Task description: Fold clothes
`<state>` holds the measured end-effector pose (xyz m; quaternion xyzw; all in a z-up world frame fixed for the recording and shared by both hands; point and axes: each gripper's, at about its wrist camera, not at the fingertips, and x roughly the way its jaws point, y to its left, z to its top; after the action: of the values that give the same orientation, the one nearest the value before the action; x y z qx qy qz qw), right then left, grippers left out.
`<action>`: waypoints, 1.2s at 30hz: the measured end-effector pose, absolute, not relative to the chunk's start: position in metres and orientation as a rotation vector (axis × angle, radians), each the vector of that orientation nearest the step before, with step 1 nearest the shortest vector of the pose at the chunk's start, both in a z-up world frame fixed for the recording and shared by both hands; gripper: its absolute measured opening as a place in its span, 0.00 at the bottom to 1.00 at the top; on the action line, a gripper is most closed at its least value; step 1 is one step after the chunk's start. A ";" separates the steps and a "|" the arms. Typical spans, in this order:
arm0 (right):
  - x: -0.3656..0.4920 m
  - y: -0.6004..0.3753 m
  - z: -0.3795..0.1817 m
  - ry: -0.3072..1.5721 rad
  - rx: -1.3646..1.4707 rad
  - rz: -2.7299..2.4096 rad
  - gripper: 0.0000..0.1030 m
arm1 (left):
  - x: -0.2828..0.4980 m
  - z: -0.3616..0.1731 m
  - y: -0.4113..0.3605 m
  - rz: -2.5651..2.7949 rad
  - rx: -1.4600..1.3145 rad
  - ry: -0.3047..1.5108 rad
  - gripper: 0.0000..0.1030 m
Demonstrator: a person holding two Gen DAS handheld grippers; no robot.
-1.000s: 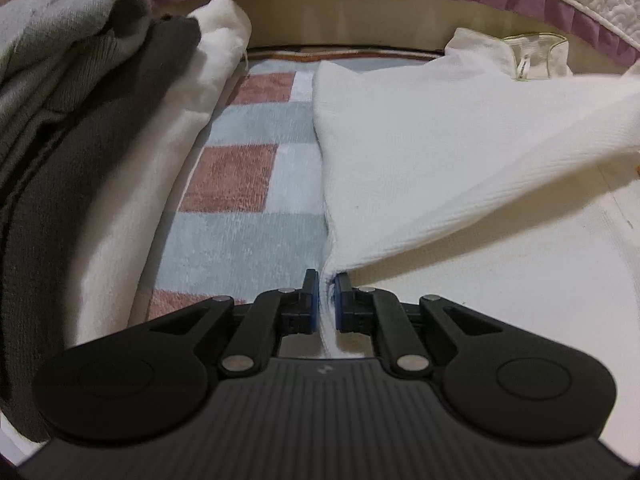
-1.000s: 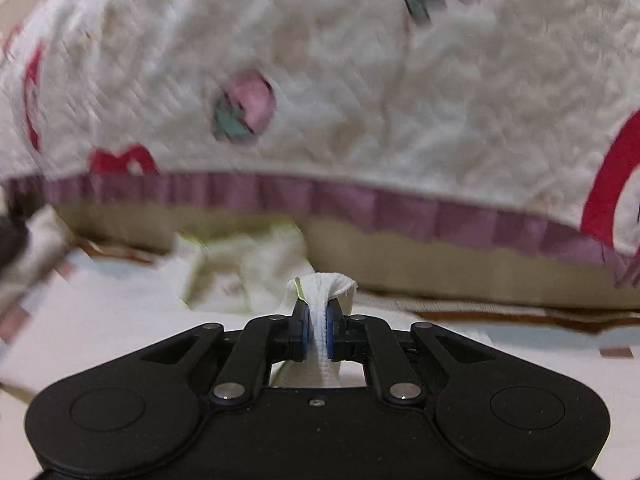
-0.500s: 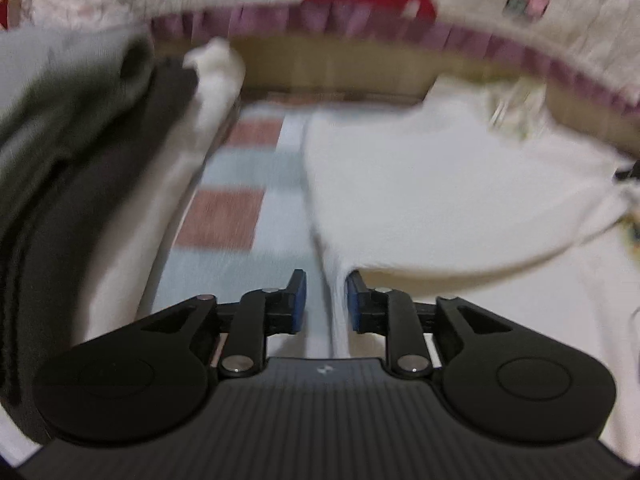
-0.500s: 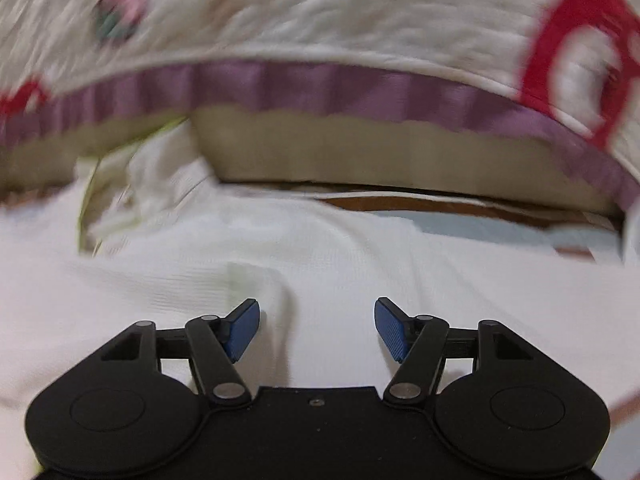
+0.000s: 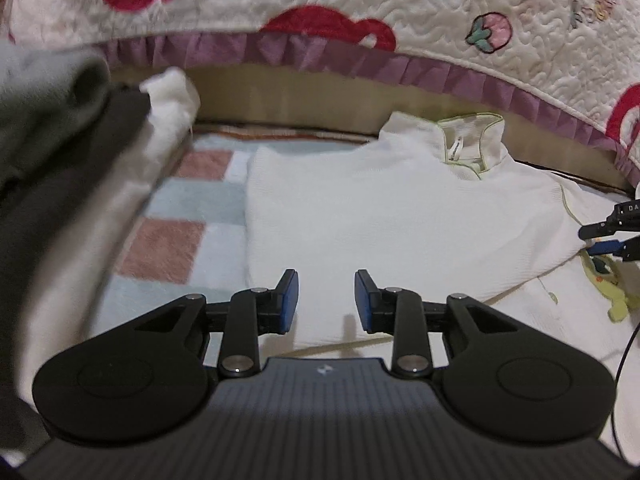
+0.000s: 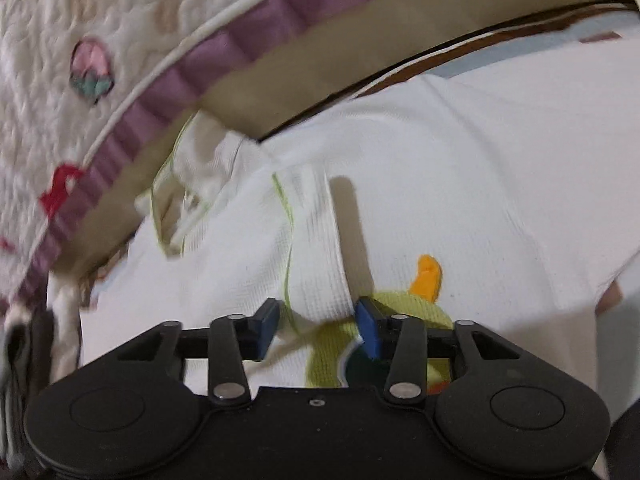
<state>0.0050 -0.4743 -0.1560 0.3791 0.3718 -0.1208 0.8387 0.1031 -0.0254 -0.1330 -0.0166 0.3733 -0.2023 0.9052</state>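
A white shirt (image 5: 400,216) with a green-trimmed collar (image 5: 468,140) lies folded on a checked blanket (image 5: 180,220). My left gripper (image 5: 326,300) hovers open over the shirt's near edge, and nothing sits between its pads. In the right wrist view the shirt (image 6: 460,160) shows a yellow-green patch (image 6: 400,304) with an orange piece. My right gripper (image 6: 318,320) is low over that patch. Its jaws are closing with a folded edge of the shirt between them, and the pads do not press on it. The right gripper (image 5: 612,236) also appears at the far right of the left wrist view.
A pile of grey, dark and white clothes (image 5: 60,160) rises at the left. A quilt with a purple frill (image 5: 320,48) hangs over the far side, above a tan edge (image 5: 300,100). A thin black cable (image 5: 628,344) runs down at the right.
Both grippers have let go of the white shirt, and the lifted part now lies flat over the body. The right gripper rolled and sank toward the patch.
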 end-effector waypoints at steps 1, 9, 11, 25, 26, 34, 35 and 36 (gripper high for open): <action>0.008 -0.472 -0.155 0.783 0.782 -0.259 0.61 | 0.105 -0.137 -0.027 -0.414 -0.054 0.790 0.29; 0.012 -0.444 -0.125 0.761 0.291 -0.240 0.09 | 0.108 -0.161 -0.041 -0.414 -0.030 0.876 0.29; 0.009 -0.453 -0.128 0.784 0.262 -0.264 0.17 | 0.108 -0.159 -0.045 -0.406 -0.004 0.886 0.30; -0.130 -0.620 -0.118 0.586 0.594 -0.675 0.44 | 0.093 -0.147 -0.059 -0.456 0.006 0.845 0.49; -0.144 -0.634 -0.119 0.561 0.636 -0.704 0.44 | 0.091 -0.144 -0.060 -0.465 -0.002 0.837 0.49; -0.205 -0.704 -0.143 0.486 0.799 -0.898 0.53 | 0.077 -0.135 -0.088 -0.506 0.051 0.843 0.49; -0.206 -0.709 -0.146 0.483 0.795 -0.921 0.53 | 0.078 -0.136 -0.091 -0.502 0.052 0.863 0.49; -0.206 -0.714 -0.147 0.486 0.782 -0.941 0.53 | 0.078 -0.136 -0.093 -0.500 0.047 0.877 0.49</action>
<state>-0.2060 -0.7144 -0.1472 0.3634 0.2259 -0.4374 0.7909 0.0783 -0.0926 -0.1360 0.0225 0.4200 -0.2394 0.8751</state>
